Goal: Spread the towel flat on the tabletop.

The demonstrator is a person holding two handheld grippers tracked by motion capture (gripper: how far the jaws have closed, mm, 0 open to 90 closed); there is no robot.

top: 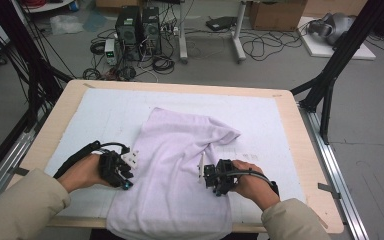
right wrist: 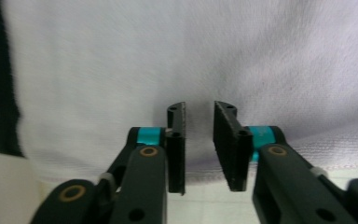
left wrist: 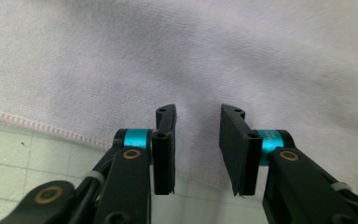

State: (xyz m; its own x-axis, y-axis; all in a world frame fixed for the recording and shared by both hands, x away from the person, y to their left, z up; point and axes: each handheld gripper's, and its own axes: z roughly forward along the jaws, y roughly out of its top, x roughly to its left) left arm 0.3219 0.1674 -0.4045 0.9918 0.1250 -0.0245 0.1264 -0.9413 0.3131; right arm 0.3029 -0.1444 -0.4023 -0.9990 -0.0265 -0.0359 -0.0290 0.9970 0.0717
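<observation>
A pale wooden table carried a white gridded mat; a lilac towel lay across its near middle.

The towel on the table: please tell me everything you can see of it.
The towel is pale lilac terry-like cloth with a stitched hem. It lies partly folded on the white mat, its near edge hanging over the table edge. The left gripper and the right gripper sit at its side edges, jaws apart over the hem.

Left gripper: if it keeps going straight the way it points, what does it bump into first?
Most likely the lilac towel. The left gripper points at its hemmed edge, with cloth showing between its parted fingers. How close they are is hard to judge, so they may already brush it.
</observation>
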